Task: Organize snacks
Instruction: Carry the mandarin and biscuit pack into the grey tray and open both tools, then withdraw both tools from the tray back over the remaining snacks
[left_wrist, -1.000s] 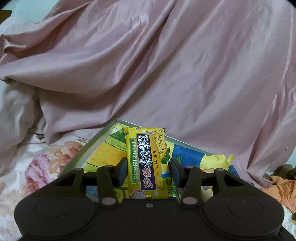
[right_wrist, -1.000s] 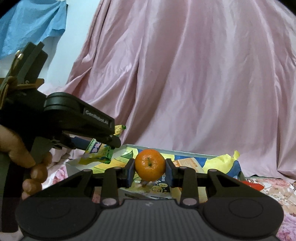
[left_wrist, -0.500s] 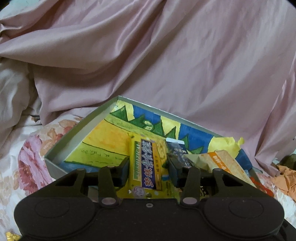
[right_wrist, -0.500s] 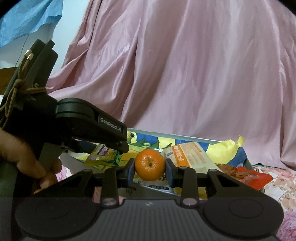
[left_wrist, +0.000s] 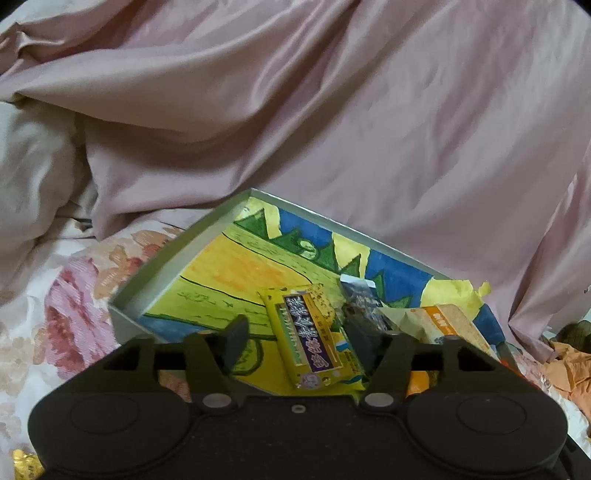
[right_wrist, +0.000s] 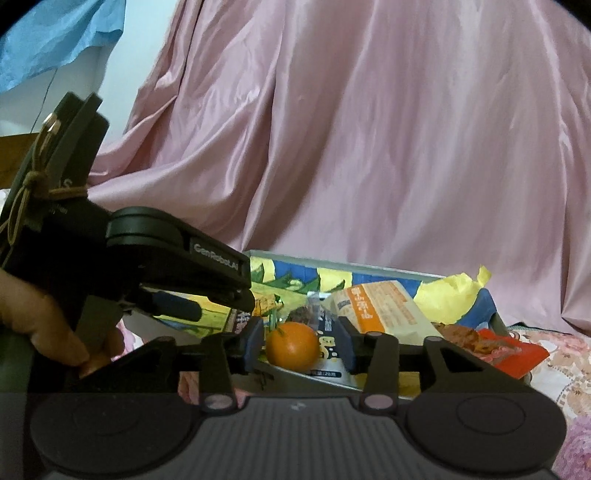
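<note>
The left gripper (left_wrist: 297, 334) stands with its jaws apart, having just been opening. A yellow rectangular biscuit packet with a dark blue label (left_wrist: 312, 338) lies between the fingers, flat on the box floor and skewed to the jaw line; neither pad presses it. The left finger (left_wrist: 236, 338) is clear of the packet with box floor showing between; the right finger sits close to the packet's far edge, and contact there cannot be confirmed.

The packet rests inside a shallow grey-walled cardboard box (left_wrist: 162, 273) lined with a yellow, green and blue drawing. The box sits on a floral bedsheet (left_wrist: 74, 306) in front of a draped pink satin cloth (left_wrist: 332, 129). Further right in the box lie a small dark clear-wrapped snack (left_wrist: 360, 299) and an orange-and-white packet (left_wrist: 448, 325).

The right gripper (right_wrist: 301, 341) has also just been opening its jaws. A round orange mandarin (right_wrist: 293, 345) sits between the blue pads, low over the box's near edge. A gap shows on each side of the fruit, so it is not clamped. Whether it rests on the packets beneath cannot be determined.

In the right wrist view a hand (right_wrist: 55, 332) holds the left gripper's black body over the box's left part. A red wrapper (right_wrist: 506, 350) lies at the box's right end.
</note>
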